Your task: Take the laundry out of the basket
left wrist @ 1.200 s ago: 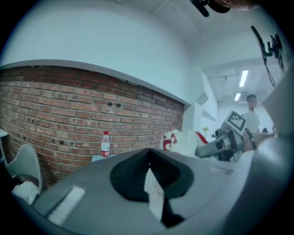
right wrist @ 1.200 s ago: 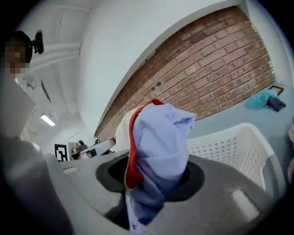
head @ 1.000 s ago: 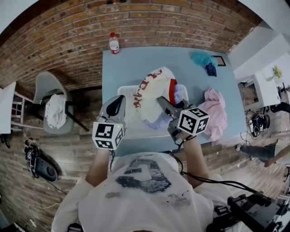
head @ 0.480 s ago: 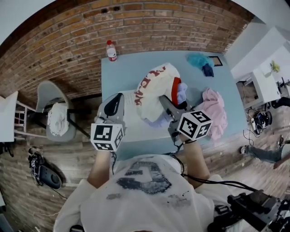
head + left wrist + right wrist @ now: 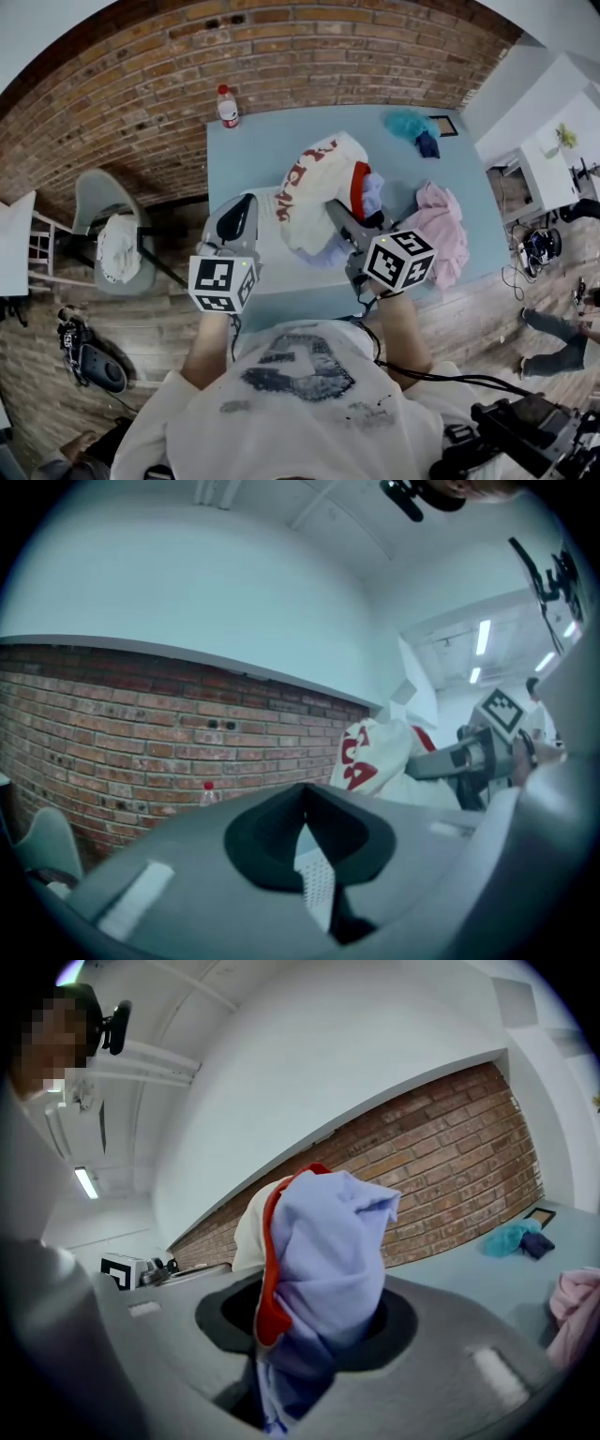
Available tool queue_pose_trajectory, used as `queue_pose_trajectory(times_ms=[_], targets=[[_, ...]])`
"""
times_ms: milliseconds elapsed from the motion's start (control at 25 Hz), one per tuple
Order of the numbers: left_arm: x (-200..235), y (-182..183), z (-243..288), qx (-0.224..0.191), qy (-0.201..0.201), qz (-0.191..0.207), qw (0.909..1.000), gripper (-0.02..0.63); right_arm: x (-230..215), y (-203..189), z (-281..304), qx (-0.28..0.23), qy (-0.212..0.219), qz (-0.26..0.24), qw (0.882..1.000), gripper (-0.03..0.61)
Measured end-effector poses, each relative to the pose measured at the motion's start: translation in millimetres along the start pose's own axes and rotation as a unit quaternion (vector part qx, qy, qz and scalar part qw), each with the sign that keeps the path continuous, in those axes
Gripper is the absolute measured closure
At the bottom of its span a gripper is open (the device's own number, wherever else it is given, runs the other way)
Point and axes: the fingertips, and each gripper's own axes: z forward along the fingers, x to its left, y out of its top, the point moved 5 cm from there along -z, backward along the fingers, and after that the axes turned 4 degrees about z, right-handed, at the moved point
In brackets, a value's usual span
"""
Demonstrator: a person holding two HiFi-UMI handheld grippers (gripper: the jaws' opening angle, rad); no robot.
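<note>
Laundry basket, white and perforated, sits on the blue table directly in front of the person. Left gripper is at the basket's left edge. Its jaws are almost together, pinching the perforated wall edge-on. Right gripper has its jaws partly apart and clamped on a bunched lavender garment with red trim. A white garment with red lettering hangs against it, and both are raised above the basket. Pink garment lies on the table right of the basket. Teal cloth lies at the far right corner. Water bottle stands at the far left edge.
</note>
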Motion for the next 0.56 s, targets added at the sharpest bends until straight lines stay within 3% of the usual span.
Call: queue_pose_trajectory(times_ms=[560], targets=[[-0.6,-3.6,1.2,0.007,0.003,-0.002,1.0,0.621,0.2,0.8,1.3,0.006,0.005,0.0,1.0,0.403]])
